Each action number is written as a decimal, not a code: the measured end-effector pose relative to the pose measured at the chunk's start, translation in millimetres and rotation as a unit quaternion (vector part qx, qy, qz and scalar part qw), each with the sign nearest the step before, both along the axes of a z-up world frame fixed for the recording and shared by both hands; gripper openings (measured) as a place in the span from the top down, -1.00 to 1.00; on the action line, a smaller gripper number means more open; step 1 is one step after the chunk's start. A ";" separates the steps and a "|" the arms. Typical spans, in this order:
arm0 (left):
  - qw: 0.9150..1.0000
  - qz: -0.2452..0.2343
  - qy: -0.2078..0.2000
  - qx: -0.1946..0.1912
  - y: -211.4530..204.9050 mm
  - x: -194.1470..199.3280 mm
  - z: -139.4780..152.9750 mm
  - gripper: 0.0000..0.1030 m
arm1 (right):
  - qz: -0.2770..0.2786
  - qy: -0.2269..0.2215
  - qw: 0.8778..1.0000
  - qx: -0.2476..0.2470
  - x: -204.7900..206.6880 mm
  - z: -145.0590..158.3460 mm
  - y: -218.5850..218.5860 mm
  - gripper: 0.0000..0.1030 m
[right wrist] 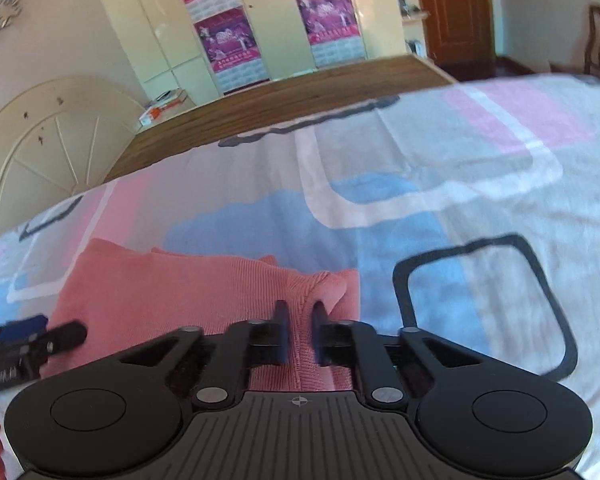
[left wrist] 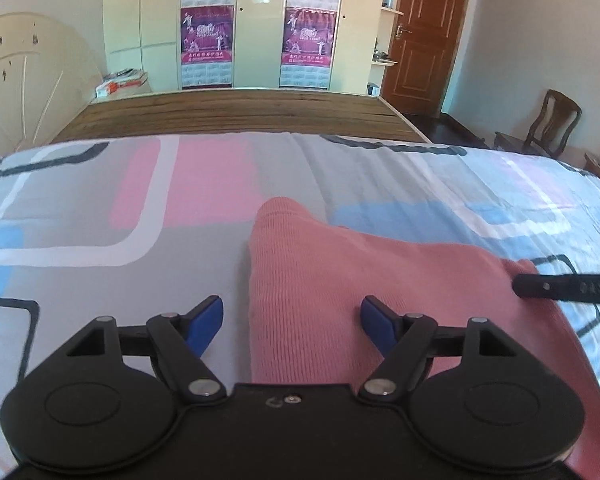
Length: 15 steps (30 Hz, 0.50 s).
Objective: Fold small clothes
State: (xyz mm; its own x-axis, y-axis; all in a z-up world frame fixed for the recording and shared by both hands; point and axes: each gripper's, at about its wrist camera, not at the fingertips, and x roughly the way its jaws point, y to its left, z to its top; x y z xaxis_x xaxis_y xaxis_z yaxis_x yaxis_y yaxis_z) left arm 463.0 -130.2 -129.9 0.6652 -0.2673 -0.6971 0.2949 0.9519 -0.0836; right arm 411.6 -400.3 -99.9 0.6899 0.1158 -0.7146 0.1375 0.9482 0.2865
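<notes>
Left gripper (left wrist: 292, 320): jaws spread wide, blue pads (left wrist: 212, 316) on either side of the pink knit garment's (left wrist: 340, 272) left edge; nothing pinched, and no pad presses the cloth.
Right gripper (right wrist: 299, 330): jaws drawn in to a narrow gap, with a raised fold of the pink garment clamped between the fingers (right wrist: 281, 328).
Pink knit garment: lies flat on the patterned bedsheet (left wrist: 100, 208), partly folded, bunched up where the right gripper grips it near its right edge.
Grippers together: both over the garment, left at its left side, right at its right side, apart from each other.
</notes>
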 end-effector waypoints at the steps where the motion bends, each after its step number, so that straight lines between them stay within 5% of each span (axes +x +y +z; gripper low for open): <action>1: 1.000 0.000 0.002 -0.001 0.2 1.7 -2.1 -0.45 | 0.005 -0.005 1.000 -0.007 -0.5 0.6 1.8 0.83; 8: 1.000 0.002 0.000 -0.016 -0.1 5.0 -8.1 -0.47 | 0.024 -0.086 0.989 -0.119 -15.7 19.4 17.6 0.88; 12: 0.999 0.016 0.018 -0.027 -2.5 10.4 -18.9 -0.51 | 0.017 -0.014 0.991 -0.133 1.5 -20.3 10.2 0.88; 15: 0.999 0.025 0.021 -0.028 -0.8 10.1 -18.8 -0.51 | 0.011 -0.013 0.991 -0.131 6.5 -19.1 9.1 0.87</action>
